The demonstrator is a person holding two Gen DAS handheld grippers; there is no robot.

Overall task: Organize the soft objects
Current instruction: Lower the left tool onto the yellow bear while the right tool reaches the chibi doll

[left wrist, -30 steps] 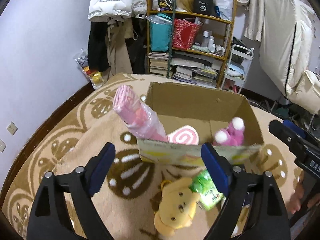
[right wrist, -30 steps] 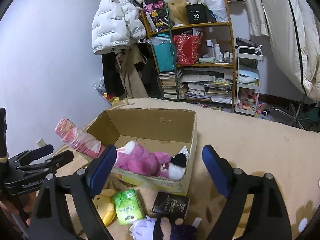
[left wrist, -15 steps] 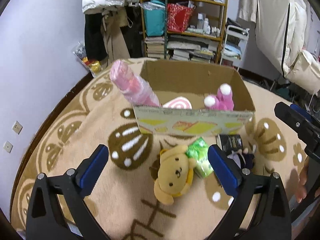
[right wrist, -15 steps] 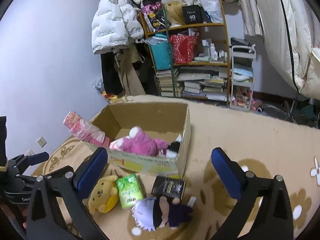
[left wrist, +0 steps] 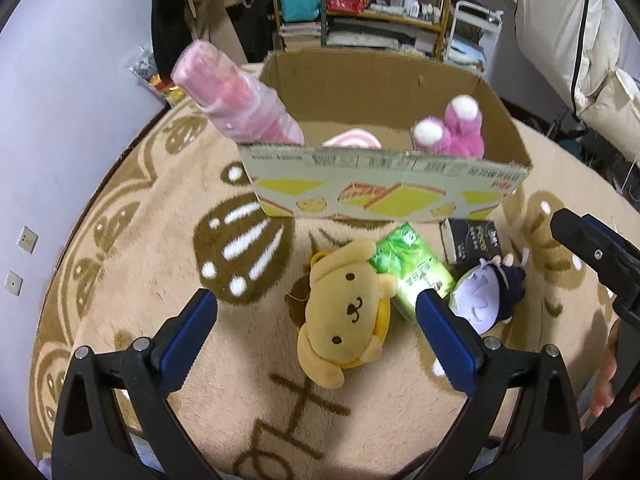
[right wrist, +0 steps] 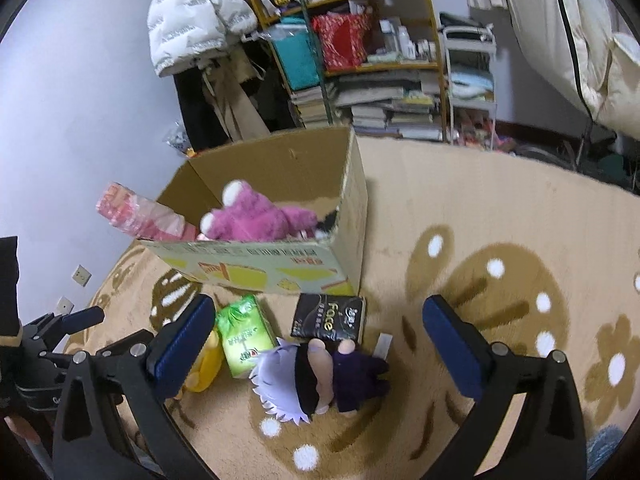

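Note:
A yellow bear plush [left wrist: 344, 312] lies face up on the carpet in front of the cardboard box [left wrist: 380, 196]. My left gripper [left wrist: 310, 302] hangs open above it, apart from it. Beside the bear lie a green tissue pack [left wrist: 412, 268], a black tissue pack [left wrist: 472, 240] and a white-haired doll in purple [left wrist: 484, 292]. My right gripper [right wrist: 318, 308] is open above the doll [right wrist: 316, 376], not touching it. Inside the box [right wrist: 260, 268] are a pink plush [right wrist: 256, 216] and a pink wrapped roll [right wrist: 136, 212] that leans out over the left corner.
The patterned beige carpet [right wrist: 500, 240] runs wide to the right of the box. A shelf [right wrist: 380, 64] crammed with books and bags, a hanging white jacket [right wrist: 192, 16] and a white cart [right wrist: 468, 80] line the back wall. A hand [left wrist: 604, 380] shows at the right edge.
Both grippers have sunk and tipped down toward the toys in front of the box, which now fill the lower views. Both pairs of jaws stand a little wider than before.

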